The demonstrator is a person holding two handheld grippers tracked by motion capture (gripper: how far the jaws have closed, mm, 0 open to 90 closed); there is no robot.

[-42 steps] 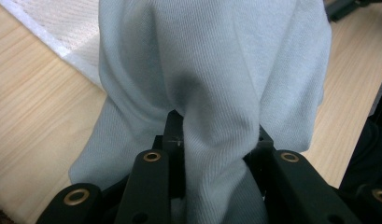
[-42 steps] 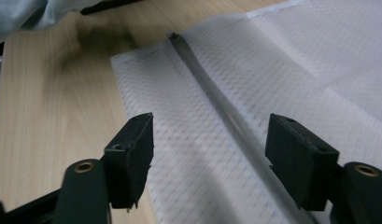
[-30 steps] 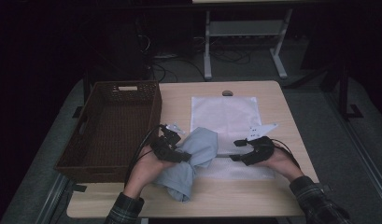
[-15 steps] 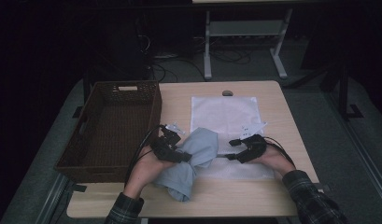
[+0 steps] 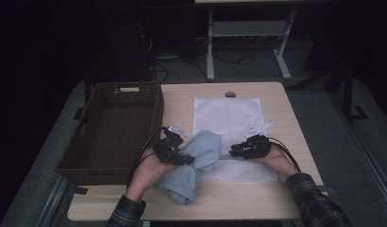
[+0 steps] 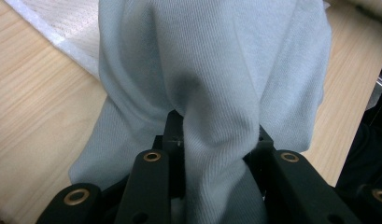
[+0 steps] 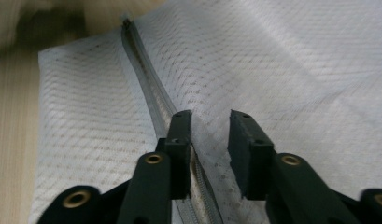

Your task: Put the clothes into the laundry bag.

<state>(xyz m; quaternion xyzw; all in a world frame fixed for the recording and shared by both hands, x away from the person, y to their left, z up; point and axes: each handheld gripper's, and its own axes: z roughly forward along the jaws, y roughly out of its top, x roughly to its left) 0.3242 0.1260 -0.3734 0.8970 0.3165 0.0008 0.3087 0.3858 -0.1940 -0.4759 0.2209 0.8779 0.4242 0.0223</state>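
The work in hand looks like getting the light blue garment (image 5: 193,163) into the white mesh laundry bag (image 5: 229,118); the garment lies bunched near the front edge of the table (image 5: 285,198), toward its left half, with one end draped over the bag's near left corner; the bag lies flat across the middle and right of the table, its zipper (image 7: 146,79) running along the near side; the brown wicker basket (image 5: 113,127) sits along the table's left edge, apart from both. The left gripper (image 5: 174,153) has its jaws pinched on a thick fold of the garment, the knit bulging out between them in the left gripper view (image 6: 216,140); the right gripper (image 5: 241,149) rests on the bag, its jaws having just been closing, and they stand astride the mesh beside the zipper, a narrow gap between the pads; whether they already nip the fabric I cannot tell. The garment looks soft, light and limp; it should sag and trail from any single hold, so a gathered fold, as taken now, seems the sound place; the mesh is thin, floppy and likely a little slick, and its two layers may lift together; the stiffer zipper edge looks the best spot to take it, to open a mouth.
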